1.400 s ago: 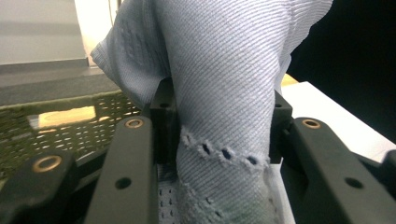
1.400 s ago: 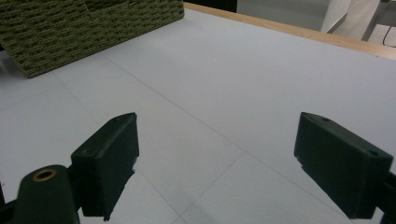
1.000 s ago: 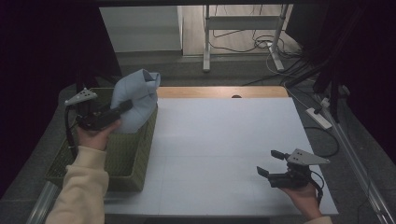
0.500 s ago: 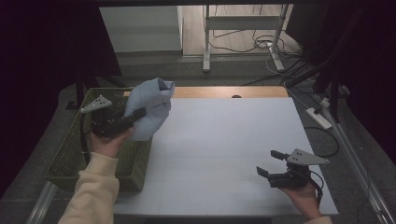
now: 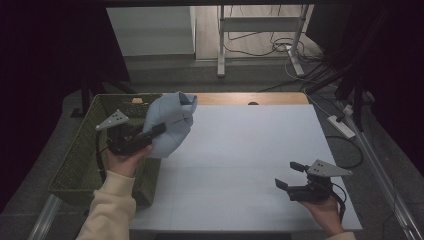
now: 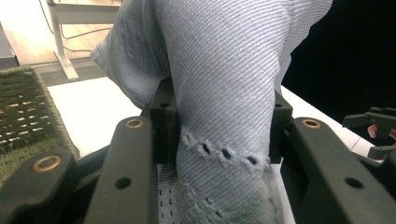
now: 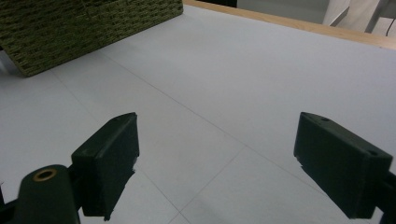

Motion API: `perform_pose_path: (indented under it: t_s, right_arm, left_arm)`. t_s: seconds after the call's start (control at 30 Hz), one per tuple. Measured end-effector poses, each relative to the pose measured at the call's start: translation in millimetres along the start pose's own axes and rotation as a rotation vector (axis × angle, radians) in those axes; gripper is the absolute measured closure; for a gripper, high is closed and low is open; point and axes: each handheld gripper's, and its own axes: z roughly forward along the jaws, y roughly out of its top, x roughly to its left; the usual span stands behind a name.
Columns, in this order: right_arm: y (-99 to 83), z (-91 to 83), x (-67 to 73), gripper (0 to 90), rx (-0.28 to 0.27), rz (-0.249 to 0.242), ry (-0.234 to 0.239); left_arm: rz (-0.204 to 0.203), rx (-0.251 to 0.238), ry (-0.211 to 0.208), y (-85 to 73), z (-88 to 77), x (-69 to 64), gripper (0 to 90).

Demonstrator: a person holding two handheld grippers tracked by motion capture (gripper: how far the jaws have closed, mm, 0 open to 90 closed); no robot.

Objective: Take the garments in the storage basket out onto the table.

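Left tool (image 5: pixel 159 129): clamped on a bunched pale blue knitted cloth (image 5: pixel 169 124). In the left gripper view the fabric (image 6: pixel 224 93) fills the gap between both jaws and bulges above them, with a row of small knitted holes visible just below the grip line.

Change noted: a second ago the cloth hung over the green woven basket (image 5: pixel 80 165) at the left edge of the desk (image 5: pixel 250 150). It now sits past the basket's right wall, over the white desk surface and slightly lower, held clear of both. The basket has not shifted.

Right tool (image 5: pixel 291 176): jaws standing well apart with nothing between them, resting low near the front right corner of the desk; the right gripper view shows bare desk between the jaws (image 7: pixel 215 158) and the basket wall (image 7: pixel 88 28) far off. Its position matches the earlier pictures.

Assessment: the cloth appears to have been lifted out of the basket and is on its way to the open desk area. Setting it down is likely next; the idle right tool is placed to help spread it
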Motion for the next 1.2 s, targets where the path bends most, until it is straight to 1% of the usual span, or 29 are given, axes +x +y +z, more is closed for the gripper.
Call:
perform_pose_path:
  t_s: [0.1,0.3,0.33,0.43,0.5,0.53,0.63,0.83,1.0,1.03,1.07,1.13,1.17,1.2]
  right_arm:
    - [0.3,0.7,-0.8,14.1,-0.001,-0.002,-0.001]
    - [-0.1,1.6,-0.5,14.1,0.001,-0.006,-0.001]
    - [-0.3,2.3,-0.2,14.1,0.004,-0.008,0.001]
    - [-0.6,2.5,-0.2,14.1,0.004,-0.008,0.003]
    - [-0.5,2.6,-0.5,14.1,0.001,-0.008,0.004]
    - [-0.4,3.0,-0.8,14.1,0.0,-0.008,0.006]
    - [-0.2,4.1,-1.6,14.2,-0.002,-0.006,0.007]
    - [0.3,7.0,-2.7,14.3,-0.004,-0.007,0.011]
    - [0.6,7.9,-1.7,14.3,0.001,-0.012,0.011]
    - [0.7,7.8,-1.6,14.3,0.0,-0.012,0.01]
    - [0.7,7.8,-1.6,14.3,0.0,-0.012,0.01]
    - [0.6,8.0,-1.7,14.3,0.001,-0.012,0.01]
    - [0.6,8.0,-1.7,14.3,0.001,-0.012,0.01]
    - [0.6,8.1,-1.6,14.3,0.002,-0.012,0.01]
  left_arm:
    - [0.003,0.01,0.005,-2.8,2.4,0.2,58.9]
    - [0.008,0.019,-0.003,-6.2,5.4,-2.5,58.9]
    - [0.012,0.022,-0.005,-6.7,6.2,-3.8,58.9]
    - [0.04,0.043,0.0,-7.4,10.4,-10.0,58.9]
    - [0.04,0.044,-0.008,-7.7,11.4,-11.0,58.9]
    - [0.037,0.043,-0.02,-8.2,13.0,-12.8,58.9]
    - [0.033,0.044,-0.03,-9.0,15.2,-14.7,58.9]
    - [0.034,0.049,-0.031,-11.3,17.5,-16.8,59.0]
    - [0.028,0.055,-0.047,-13.9,21.2,-18.8,59.8]
    - [0.028,0.059,-0.056,-14.6,23.0,-20.5,59.9]
    - [0.028,0.059,-0.056,-14.6,23.0,-20.5,60.2]
    - [0.021,0.063,-0.08,-16.9,28.1,-24.8,60.6]
    - [0.021,0.063,-0.08,-16.9,28.1,-24.8,60.7]
    - [0.023,0.071,-0.09,-18.3,31.3,-27.8,60.7]
